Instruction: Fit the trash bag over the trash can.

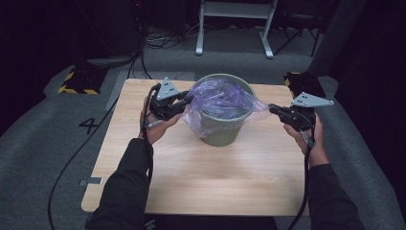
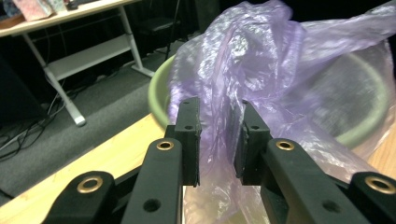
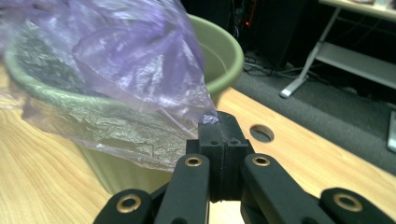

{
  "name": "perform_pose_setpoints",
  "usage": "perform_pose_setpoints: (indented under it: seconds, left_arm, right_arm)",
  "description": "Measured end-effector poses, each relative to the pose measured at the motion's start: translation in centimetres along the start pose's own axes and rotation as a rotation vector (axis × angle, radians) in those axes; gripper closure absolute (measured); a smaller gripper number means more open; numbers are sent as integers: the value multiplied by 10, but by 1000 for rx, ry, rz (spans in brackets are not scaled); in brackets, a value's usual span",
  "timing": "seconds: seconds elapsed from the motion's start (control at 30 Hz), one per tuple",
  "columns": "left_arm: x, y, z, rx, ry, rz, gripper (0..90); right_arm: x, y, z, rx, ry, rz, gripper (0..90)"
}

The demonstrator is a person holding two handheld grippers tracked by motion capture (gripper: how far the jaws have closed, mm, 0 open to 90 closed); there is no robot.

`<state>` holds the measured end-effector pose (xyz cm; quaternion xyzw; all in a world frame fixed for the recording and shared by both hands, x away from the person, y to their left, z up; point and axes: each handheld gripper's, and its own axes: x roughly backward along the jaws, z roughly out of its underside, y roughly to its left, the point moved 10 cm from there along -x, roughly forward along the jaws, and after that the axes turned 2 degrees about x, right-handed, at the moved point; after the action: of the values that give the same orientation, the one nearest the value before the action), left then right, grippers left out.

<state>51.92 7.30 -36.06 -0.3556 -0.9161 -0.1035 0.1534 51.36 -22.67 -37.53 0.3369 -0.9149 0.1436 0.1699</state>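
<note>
Already the purple bag (image 1: 221, 98) drapes the green bin (image 1: 220, 132) near the table's (image 1: 201, 177) far edge. The right gripper (image 3: 219, 135) pinches its corner tight; the left gripper (image 2: 217, 135) gapes half-wide around film. Seating remains.

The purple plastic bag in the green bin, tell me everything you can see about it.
The purple plastic bag is thin, see-through and crinkled. It sits in the green bin on the wooden table, its edges folded over the rim and its top bunched up. The right claw is shut on a stretched corner. The left claw is open, with a fold of film between its jaws.
</note>
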Motion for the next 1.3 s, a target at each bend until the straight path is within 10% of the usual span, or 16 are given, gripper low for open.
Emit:
perform_pose_setpoints:
  seconds: [0.33,0.53,0.67,0.93,1.1,1.3]
  left_arm:
    - [-8,14,23,30,46,-3,811]
    - [-12,14,24,17,48,-3,836]
    - [-13,14,22,17,42,0,846]
    - [-18,17,20,28,34,0,849]
    - [-22,19,21,38,31,8,851]
    - [-28,25,24,56,34,6,863]
  right_arm:
    - [-2,-25,29,-61,46,34,885]
    - [1,-19,19,-40,0,20,457]
    - [12,-7,-3,32,-55,14,335]
    - [3,1,-30,169,-33,54,488]
    - [-15,4,-26,157,7,-31,601]
    - [-27,1,-26,165,15,-20,848]
